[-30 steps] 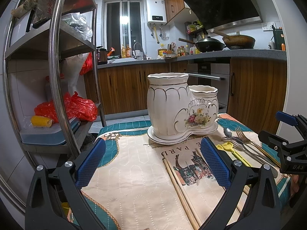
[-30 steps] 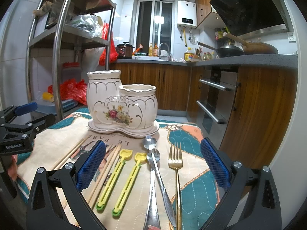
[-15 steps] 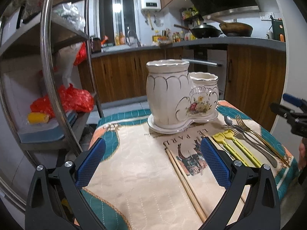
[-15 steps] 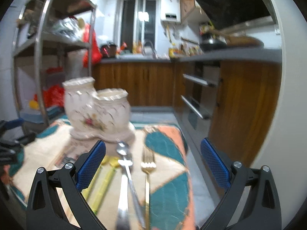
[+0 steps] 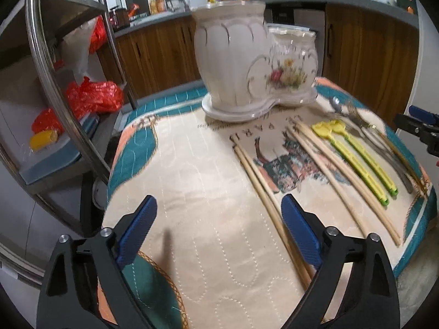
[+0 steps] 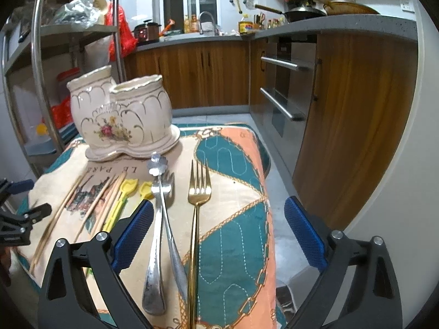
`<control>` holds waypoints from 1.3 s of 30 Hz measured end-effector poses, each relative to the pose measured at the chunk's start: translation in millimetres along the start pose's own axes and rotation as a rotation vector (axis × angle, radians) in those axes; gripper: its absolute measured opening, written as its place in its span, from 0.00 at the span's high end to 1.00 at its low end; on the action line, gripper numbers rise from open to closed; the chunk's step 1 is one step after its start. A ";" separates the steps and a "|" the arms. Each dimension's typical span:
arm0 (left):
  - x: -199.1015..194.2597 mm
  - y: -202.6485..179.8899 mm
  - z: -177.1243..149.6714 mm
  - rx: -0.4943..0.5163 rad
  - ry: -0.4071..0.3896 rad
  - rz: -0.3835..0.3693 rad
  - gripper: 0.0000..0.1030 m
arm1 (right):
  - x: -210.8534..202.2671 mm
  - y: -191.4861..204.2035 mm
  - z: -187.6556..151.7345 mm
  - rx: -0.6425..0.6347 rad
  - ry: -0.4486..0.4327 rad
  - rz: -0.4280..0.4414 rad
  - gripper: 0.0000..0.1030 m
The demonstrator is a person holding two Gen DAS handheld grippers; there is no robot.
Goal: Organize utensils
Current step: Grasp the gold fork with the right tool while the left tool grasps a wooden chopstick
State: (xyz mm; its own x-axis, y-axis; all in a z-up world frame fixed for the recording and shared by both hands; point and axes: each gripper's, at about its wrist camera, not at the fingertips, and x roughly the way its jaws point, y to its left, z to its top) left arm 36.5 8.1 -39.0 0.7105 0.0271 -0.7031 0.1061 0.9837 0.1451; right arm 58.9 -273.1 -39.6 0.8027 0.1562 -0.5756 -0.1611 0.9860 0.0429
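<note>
- The utensils lie in a row on the near part of the cloth, handles toward me — I think so that each can be taken by its handle: gold fork (image 6: 198, 192) at the right, then two silver pieces (image 6: 160, 213) that cross each other, two yellow plastic spoons (image 5: 354, 153), and wooden chopsticks (image 5: 263, 181) at the left.
- The white ceramic holder (image 6: 123, 118) with two cups stands upright at the far side, empty as far as I see — the place where they should go.
- My right gripper (image 6: 216, 235) hovers over the fork handle; its jaws have just been closing a little, but the fingers are wide apart and press on nothing.
- My left gripper (image 5: 219, 235) is near the left chopstick pair, also just narrowing, fingers apart, holding nothing.
- On the tablecloth (image 5: 192, 192) I read "LE PARI", upside down in the right view.
</note>
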 end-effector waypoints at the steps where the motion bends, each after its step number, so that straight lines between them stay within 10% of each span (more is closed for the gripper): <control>1: 2.4 -0.9 -0.3 0.003 0.008 0.006 0.15 | 2.0 1.8 1.5 -0.002 0.008 0.001 0.13; 6: 7.8 -2.7 1.0 0.013 0.030 0.024 0.15 | 6.0 4.3 -1.0 -0.025 0.041 0.004 0.27; 22: 15.1 -8.3 13.4 0.020 0.119 -0.070 0.72 | 18.4 16.3 -0.9 -0.043 0.162 0.072 0.70; 39: 24.6 -8.3 25.5 0.051 0.189 -0.137 0.74 | 44.1 16.4 13.8 -0.106 0.384 0.125 0.77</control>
State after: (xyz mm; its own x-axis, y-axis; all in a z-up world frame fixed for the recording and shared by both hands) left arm 70.8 -4.0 -39.8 0.5452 -0.0681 -0.8355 0.2309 0.9703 0.0716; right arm 99.6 -249.3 -53.0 0.5042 0.2218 -0.8346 -0.3180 0.9462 0.0593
